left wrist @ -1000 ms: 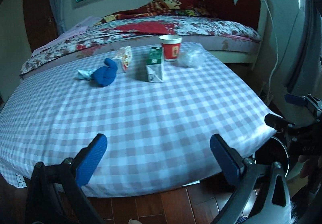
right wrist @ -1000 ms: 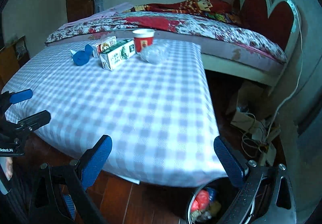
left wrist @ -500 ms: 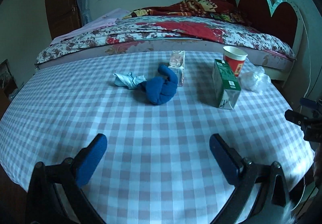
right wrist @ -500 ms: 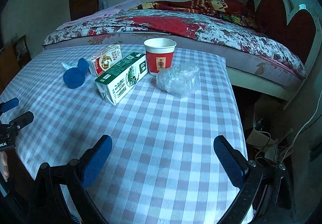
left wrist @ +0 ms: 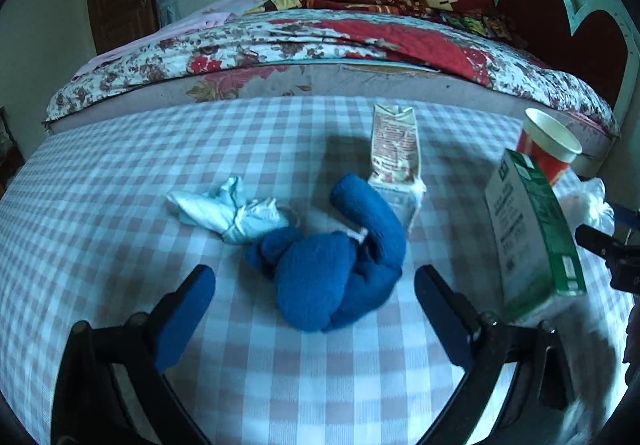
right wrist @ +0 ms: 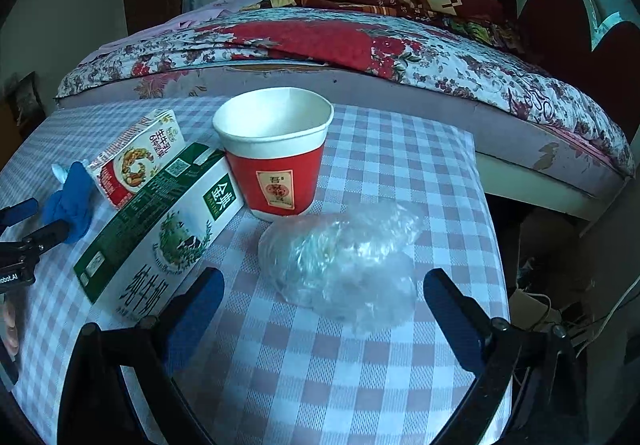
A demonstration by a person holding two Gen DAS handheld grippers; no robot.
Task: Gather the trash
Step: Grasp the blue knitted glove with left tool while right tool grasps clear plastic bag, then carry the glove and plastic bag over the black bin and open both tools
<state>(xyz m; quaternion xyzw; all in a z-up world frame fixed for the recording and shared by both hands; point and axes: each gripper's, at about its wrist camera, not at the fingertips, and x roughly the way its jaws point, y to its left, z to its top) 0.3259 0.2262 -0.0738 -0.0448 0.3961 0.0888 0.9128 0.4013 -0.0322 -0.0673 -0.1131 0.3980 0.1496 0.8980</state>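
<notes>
On the checked table, my left gripper (left wrist: 316,311) is open, its fingers either side of a knotted blue cloth (left wrist: 336,277). A crumpled pale wrapper (left wrist: 228,211) lies just left of the cloth and a small red-and-white carton (left wrist: 394,145) lies behind it. My right gripper (right wrist: 324,305) is open around a crumpled clear plastic bag (right wrist: 344,265). A red paper cup (right wrist: 276,161) stands upright behind the bag. A green-and-white milk carton (right wrist: 160,229) lies to its left, also in the left wrist view (left wrist: 532,233).
The checked tablecloth (right wrist: 340,377) ends at an edge on the right, with cables on the floor (right wrist: 536,305) beyond. A bed with a floral quilt (left wrist: 320,41) and a red headboard (left wrist: 560,17) stands right behind the table.
Both grippers have moved forward over the table from beyond its near edge. The left now brackets the blue cloth and the right brackets the plastic bag. Both stay open.
</notes>
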